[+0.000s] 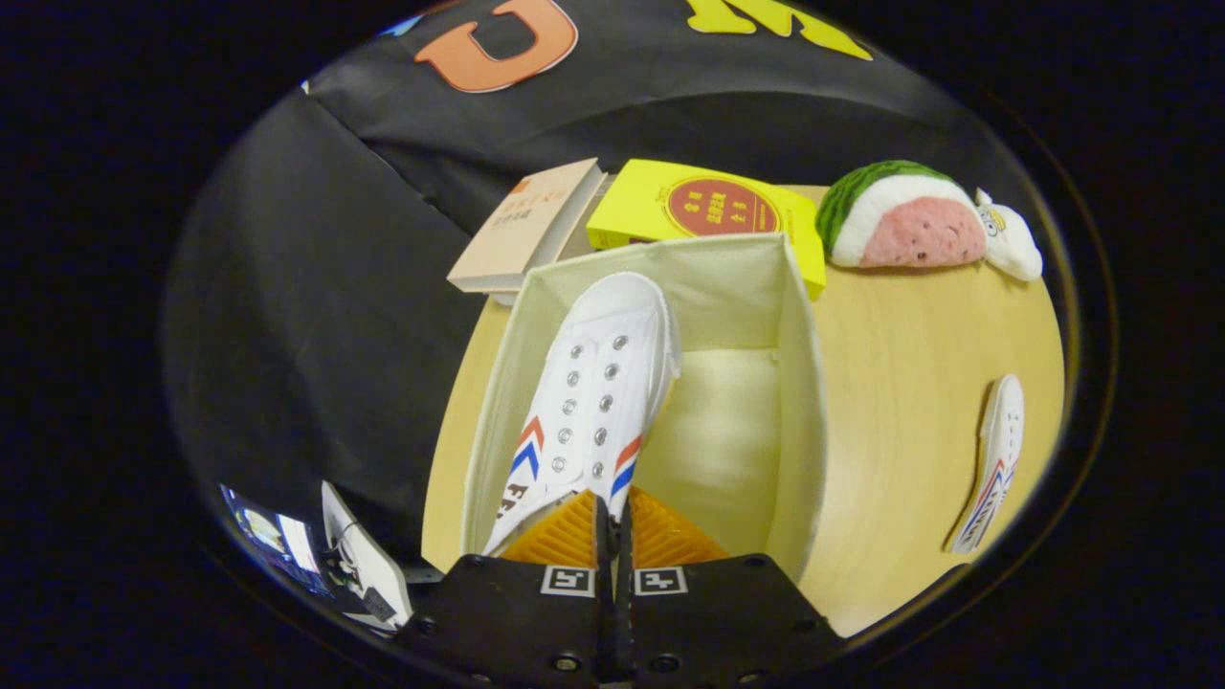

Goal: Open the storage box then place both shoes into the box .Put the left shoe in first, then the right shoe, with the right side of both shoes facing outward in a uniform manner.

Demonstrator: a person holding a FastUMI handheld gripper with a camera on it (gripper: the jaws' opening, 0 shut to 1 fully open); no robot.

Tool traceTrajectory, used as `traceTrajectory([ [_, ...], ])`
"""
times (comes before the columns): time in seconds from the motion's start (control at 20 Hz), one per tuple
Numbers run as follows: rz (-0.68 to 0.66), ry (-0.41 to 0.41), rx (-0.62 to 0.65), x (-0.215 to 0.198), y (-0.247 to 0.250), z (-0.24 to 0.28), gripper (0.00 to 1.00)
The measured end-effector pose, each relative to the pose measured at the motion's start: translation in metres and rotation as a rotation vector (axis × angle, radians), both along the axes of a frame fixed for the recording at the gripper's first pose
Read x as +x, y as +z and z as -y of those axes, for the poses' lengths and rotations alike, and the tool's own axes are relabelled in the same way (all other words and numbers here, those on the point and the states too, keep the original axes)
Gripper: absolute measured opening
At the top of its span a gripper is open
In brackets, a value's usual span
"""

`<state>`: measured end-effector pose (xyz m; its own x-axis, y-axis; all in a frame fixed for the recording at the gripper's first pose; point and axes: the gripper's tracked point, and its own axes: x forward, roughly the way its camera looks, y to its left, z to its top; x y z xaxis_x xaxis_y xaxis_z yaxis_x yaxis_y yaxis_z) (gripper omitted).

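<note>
In the gripper view, the gripper is clenched on the heel end of a white canvas shoe with red and blue chevron stripes and metal eyelets, both fingers pressing on a thin edge of it, with the toe pointing away ahead of the fingers into the open cream fabric storage box. The hold looks narrow, so the likely trouble is the shoe pivoting or slipping as it goes down, landing twisted so the wrong side faces outward, or its toe catching the soft far wall and pushing the box across the pale wooden desk. The box holds nothing else that can be seen; its pale floor shows beside the shoe, which appears to hang within its walls, though contact with the bottom cannot be judged. The second matching white shoe lies on the desk well off to the right of the fingers, outside the box, not yet stowed.
</note>
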<state>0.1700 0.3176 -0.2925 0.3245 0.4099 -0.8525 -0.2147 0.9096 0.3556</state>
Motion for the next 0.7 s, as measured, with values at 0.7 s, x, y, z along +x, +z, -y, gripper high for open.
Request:
traceTrajectory([
  [0.7, -0.106, 0.017, -0.198, 0.009, -0.080, -0.030, 0.00],
])
